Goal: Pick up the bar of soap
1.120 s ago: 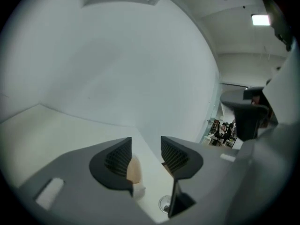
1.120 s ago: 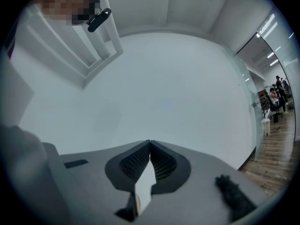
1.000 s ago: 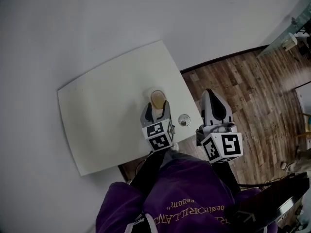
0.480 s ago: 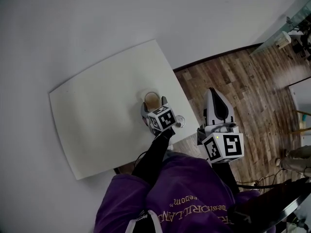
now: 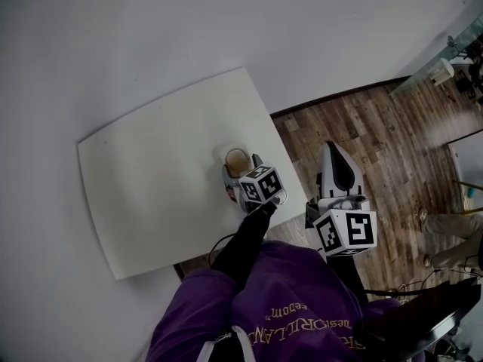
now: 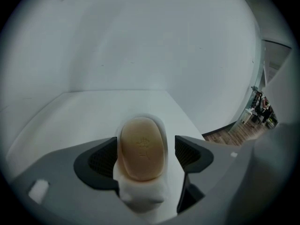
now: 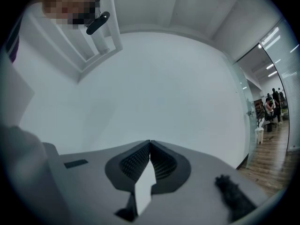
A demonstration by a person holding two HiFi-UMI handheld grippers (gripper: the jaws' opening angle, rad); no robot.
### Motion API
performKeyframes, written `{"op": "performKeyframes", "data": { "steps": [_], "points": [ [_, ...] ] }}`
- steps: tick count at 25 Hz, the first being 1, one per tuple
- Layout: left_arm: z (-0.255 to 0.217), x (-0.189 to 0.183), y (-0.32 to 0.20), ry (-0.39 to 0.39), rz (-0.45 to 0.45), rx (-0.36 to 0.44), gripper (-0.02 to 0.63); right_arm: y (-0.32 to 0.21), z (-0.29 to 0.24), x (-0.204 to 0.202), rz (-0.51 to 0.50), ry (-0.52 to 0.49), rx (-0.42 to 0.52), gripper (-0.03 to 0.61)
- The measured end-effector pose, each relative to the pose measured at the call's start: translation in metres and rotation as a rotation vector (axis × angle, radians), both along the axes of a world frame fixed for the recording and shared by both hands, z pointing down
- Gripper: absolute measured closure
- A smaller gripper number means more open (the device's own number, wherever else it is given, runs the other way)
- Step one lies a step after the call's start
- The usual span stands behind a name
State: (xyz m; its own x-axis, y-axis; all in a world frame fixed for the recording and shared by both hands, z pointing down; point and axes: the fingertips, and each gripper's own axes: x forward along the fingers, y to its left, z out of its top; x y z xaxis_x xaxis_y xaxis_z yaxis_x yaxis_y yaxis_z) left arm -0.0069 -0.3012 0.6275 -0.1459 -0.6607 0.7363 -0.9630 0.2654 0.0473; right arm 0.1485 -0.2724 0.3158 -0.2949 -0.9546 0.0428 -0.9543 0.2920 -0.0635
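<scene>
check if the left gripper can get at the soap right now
Likely yes: the left gripper has its jaws opening with the soap between them, and nothing blocks it.

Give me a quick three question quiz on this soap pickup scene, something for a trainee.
1. True or false: the right gripper is shut and empty.
2. What lies between the jaws of the left gripper? A) a sponge B) the bar of soap C) nothing
3. Fill in: the soap sits in a white ____ on the table.
Key: 1 true. 2 B; those jaws are opening with the soap between them. 3 dish.
</scene>
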Motion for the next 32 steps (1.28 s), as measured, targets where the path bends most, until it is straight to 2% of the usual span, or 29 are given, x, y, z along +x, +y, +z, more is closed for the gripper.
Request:
{"op": "performKeyframes", "data": {
  "steps": [4, 14, 21, 29, 32],
  "points": [
    [0.007, 0.002, 0.007, -0.074, 0.026, -0.044, 0.242, -0.002, 0.001, 0.005, 0.013, -0.003, -0.005, 0.572],
    [0.009, -0.001, 0.007, -0.079, -0.004, -0.035, 0.291, -0.002, 0.003, 0.016, 0.034, -0.007, -0.009, 0.572],
    [0.005, -0.001, 0.007, 0.053, 0.033, -0.013, 0.321, -0.004, 0.004, 0.015, 0.034, -0.008, -0.009, 0.572],
    [0.002, 0.0, 0.008, 0.102, 0.059, 0.028, 0.344, -0.006, 0.008, 0.009, 0.029, -0.02, -0.008, 0.572],
    [0.001, -0.001, 0.006, 0.151, 0.051, 0.042, 0.347, -0.011, 0.007, 0.006, 0.017, -0.018, -0.007, 0.572]
  ]
}}
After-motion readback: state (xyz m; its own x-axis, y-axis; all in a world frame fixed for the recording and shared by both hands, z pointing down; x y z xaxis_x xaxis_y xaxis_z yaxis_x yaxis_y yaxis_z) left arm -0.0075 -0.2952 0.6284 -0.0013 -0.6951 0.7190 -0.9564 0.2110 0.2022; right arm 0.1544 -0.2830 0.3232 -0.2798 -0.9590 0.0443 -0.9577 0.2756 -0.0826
